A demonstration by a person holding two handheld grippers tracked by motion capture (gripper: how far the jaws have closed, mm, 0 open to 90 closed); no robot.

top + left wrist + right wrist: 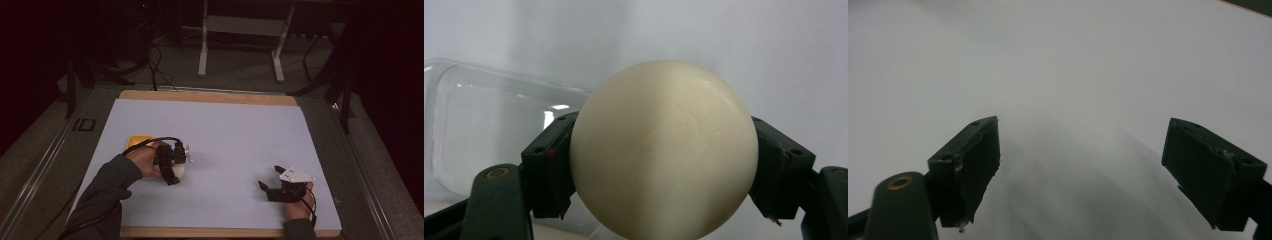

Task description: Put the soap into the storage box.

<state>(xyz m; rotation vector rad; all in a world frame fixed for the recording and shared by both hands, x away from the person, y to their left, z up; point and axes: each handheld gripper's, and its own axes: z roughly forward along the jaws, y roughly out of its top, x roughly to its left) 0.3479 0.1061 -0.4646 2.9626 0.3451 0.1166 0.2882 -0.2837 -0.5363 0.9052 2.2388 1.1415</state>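
High view: tabletop (240, 125) under a pale sheet, wood edge front and back. Left claw (176, 172) at centre-left, closed on a cream ball (179, 171), just beside a yellow-based container (136, 141) at its far left side. Right claw (267, 177) low at the right, well apart from the ball, grey plate on top, resting near the sheet.

Left gripper view: cream ball (664, 155) seated between the two black jaws, both pads pressed against its flanks at about the widest girth; claw partly closed, firmly on the ball. Clear plastic container (489, 135) behind and to the left, rim rounded, apparently empty inside. Whether the ball hangs free of the sheet: cannot tell.

Right gripper view: jaws spread wide, nothing between them, only bare pale sheet (1058, 75) ahead.

Step in hand, by judgement: carry of the ball toward the container. For a clean result: grip kept on the ball's equator, no extra squeeze, since a smooth sphere squirts out of flat pads when pinched above or below the middle. Travel level and slow, high enough to pass the container wall. Release only once centred over the cavity and low inside it, to prevent bounce or roll-out. Right claw available to steady the light container, if needed
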